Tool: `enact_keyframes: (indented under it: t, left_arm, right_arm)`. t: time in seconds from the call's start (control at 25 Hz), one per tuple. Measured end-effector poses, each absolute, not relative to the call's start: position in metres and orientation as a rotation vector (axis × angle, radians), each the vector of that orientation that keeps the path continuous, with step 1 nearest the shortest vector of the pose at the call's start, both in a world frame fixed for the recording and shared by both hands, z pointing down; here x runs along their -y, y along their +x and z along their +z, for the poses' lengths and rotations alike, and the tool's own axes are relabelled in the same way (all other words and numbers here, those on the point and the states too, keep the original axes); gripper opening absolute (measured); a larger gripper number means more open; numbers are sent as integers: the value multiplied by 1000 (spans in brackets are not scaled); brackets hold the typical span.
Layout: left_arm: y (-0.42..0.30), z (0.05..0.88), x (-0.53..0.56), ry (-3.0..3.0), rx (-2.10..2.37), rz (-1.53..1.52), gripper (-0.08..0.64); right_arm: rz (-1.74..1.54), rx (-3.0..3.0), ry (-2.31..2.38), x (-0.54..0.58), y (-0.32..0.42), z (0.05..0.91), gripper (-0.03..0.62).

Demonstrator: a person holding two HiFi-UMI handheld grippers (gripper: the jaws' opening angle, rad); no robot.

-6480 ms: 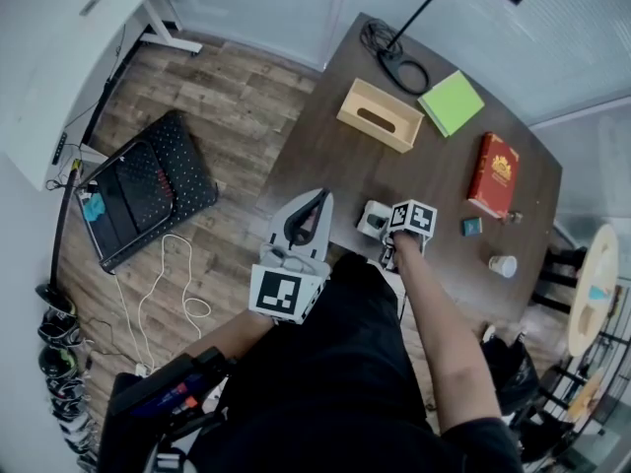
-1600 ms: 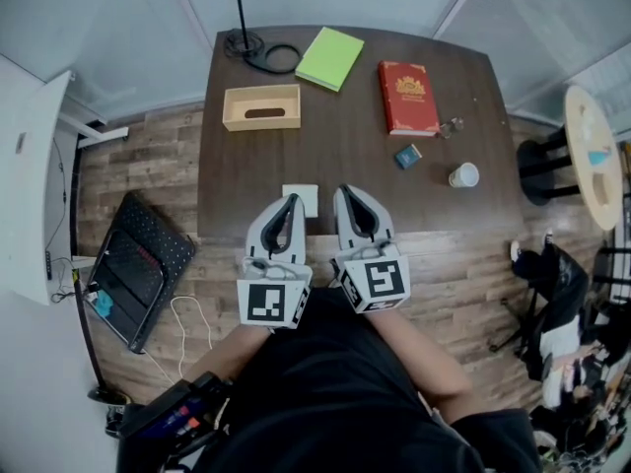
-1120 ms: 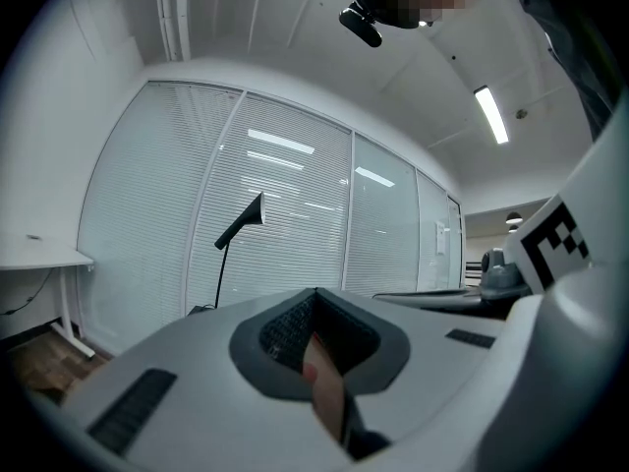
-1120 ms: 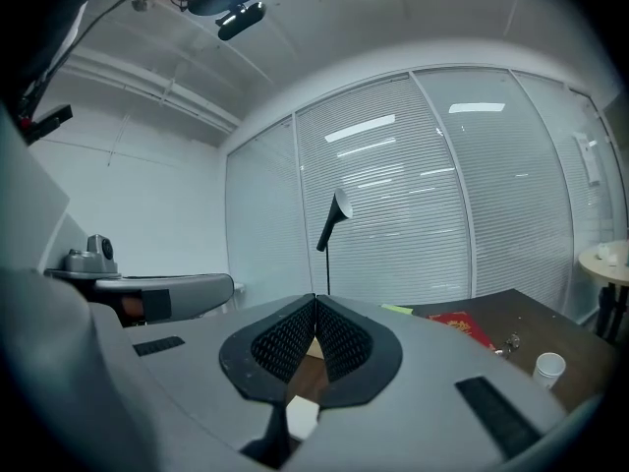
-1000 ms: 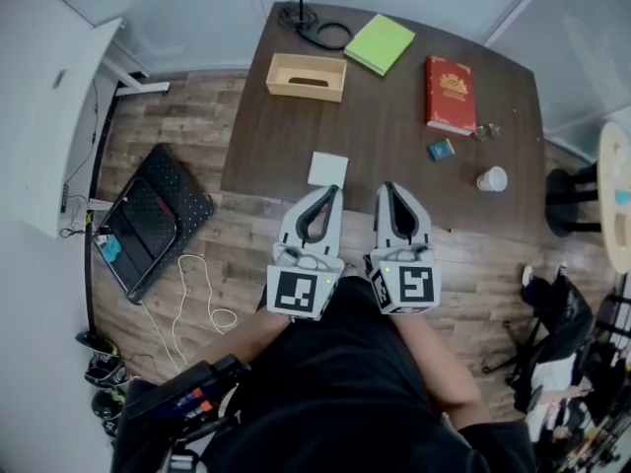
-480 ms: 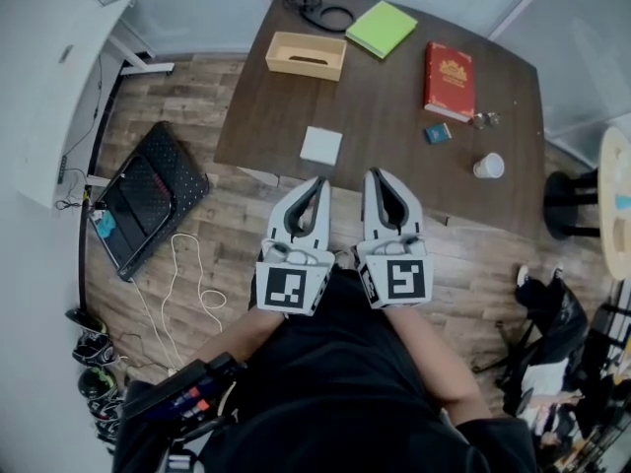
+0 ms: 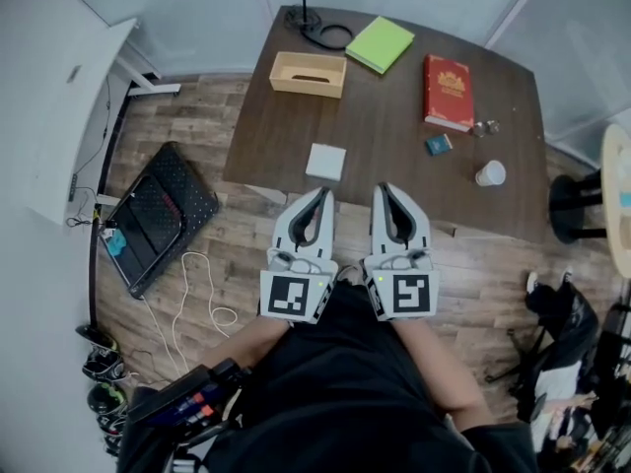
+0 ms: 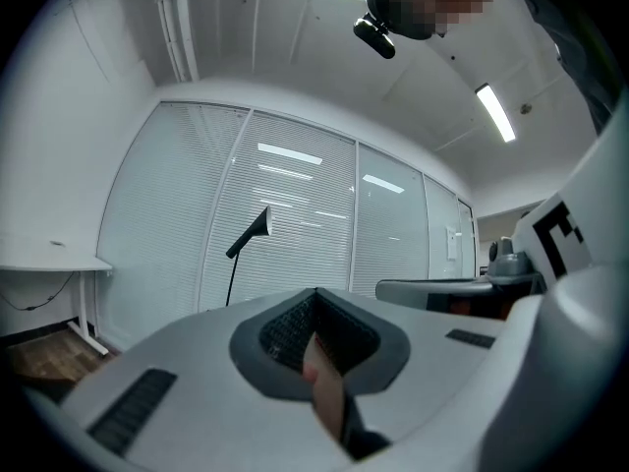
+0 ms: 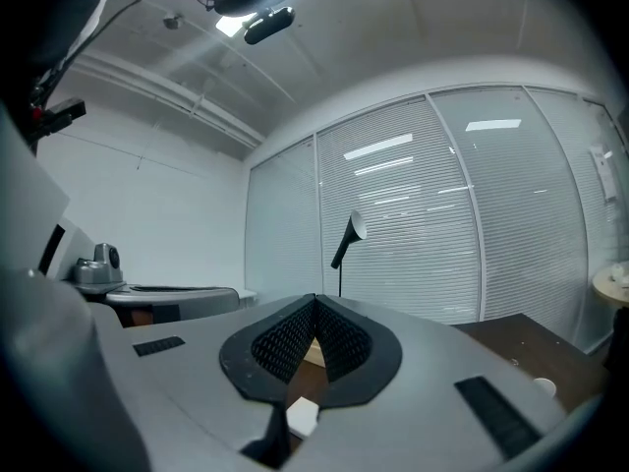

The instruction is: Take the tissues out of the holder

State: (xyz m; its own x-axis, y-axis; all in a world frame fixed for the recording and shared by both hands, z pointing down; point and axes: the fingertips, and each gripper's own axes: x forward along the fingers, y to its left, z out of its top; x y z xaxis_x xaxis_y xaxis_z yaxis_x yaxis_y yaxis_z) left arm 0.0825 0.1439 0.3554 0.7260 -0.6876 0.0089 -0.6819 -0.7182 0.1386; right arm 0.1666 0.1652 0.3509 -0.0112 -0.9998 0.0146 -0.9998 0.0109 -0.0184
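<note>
The wooden tissue holder (image 7: 308, 73) stands at the table's far left, its slot showing nothing white. A white pack of tissues (image 7: 325, 162) lies flat by the table's near edge. My left gripper (image 7: 323, 193) and right gripper (image 7: 383, 189) are held side by side just short of that edge, over the floor. Both are shut and hold nothing. The left tip is just in front of the pack and does not touch it. In the gripper views the left gripper (image 8: 315, 293) and right gripper (image 9: 314, 301) have their jaws meeting at the tips.
The dark table (image 7: 385, 156) also carries a green notebook (image 7: 380, 44), a red book (image 7: 447, 92), a small teal box (image 7: 439, 144), a paper cup (image 7: 490, 173) and a lamp base (image 7: 325, 33). A black perforated panel (image 7: 148, 215) and a white cable lie on the floor at left.
Several seconds ago the right gripper was at the white pack on the table. Since then both grippers have come back to the table's edge and stayed shut; the pack lies where it was.
</note>
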Motion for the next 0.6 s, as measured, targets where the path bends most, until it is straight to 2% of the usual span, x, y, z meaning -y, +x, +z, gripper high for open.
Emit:
enact_keyframes:
  t: [0.6]
  left_arm:
    - [113,354,-169,2836,1075,-84,-2]
  right_arm:
    - [-93,-2260,-2267,-194,190,369,9]
